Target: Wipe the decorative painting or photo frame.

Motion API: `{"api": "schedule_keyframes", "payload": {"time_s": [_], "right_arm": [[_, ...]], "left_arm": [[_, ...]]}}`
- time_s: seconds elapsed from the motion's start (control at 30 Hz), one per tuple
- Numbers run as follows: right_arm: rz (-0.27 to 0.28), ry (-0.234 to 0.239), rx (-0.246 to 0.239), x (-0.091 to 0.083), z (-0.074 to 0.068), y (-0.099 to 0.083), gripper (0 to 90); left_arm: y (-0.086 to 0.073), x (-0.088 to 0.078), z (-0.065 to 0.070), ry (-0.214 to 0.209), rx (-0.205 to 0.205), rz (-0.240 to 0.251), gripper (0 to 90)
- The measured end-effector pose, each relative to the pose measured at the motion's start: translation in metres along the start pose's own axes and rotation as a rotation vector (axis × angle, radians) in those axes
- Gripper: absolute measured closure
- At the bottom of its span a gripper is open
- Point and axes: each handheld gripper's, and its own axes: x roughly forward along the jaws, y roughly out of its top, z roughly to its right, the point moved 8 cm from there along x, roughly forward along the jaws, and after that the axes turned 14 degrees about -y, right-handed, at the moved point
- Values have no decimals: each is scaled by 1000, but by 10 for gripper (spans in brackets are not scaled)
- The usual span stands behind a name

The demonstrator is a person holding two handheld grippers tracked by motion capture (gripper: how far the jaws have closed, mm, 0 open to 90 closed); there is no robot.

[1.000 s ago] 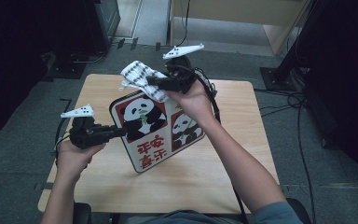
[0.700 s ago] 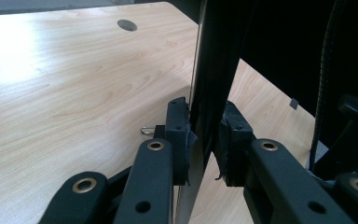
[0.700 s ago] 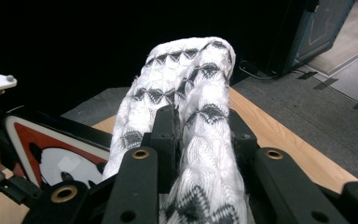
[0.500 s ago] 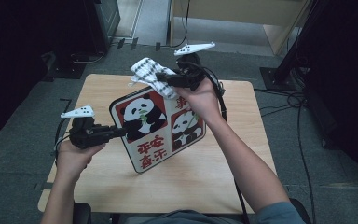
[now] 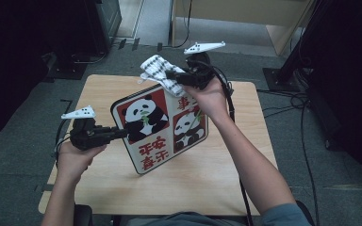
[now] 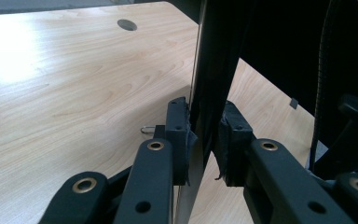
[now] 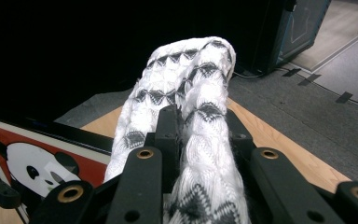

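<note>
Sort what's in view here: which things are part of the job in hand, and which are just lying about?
In use:
- panda board, clamped at its edge by the left gripper
- patterned white cloth, pinched in the right gripper, at the board's top edge

Just there:
- wooden table
- floor cables
- cabinet

The panda board (image 5: 162, 127) is a flat rectangular panel with rounded corners and a dark rim. Its face carries two panda pictures on red fields and red characters on white. It stands tilted on edge, lower corner on the wooden bench (image 5: 122, 188), face toward the person. In the left gripper view its thin edge (image 6: 196, 84) runs upright above the bench.

The cloth (image 5: 162, 75) is white knit with grey zigzag bands. It is bunched and folded, held against the board's upper edge, well above the bench. In the right gripper view it (image 7: 186, 93) rises as a thick fold.
</note>
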Motion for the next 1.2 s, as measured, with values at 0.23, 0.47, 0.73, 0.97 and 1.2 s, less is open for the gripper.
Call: {"api": "schedule_keyframes", "payload": {"time_s": [0.23,0.47,0.73,0.97,1.2], "right_arm": [[14,-13,12,-1,10,-1,746],[21,-21,23,-3,17,-3,746],[27,-45,31,-5,28,-3,746],[38,-70,26,-7,38,-4,746],[39,-84,45,-11,48,-6,747]], "left_arm": [[0,0,0,2,-2,3,773],[0,0,0,-1,-1,3,774],[0,0,0,1,0,2,774],[-1,0,0,0,0,3,775],[-1,0,0,-2,-2,7,774]]}}
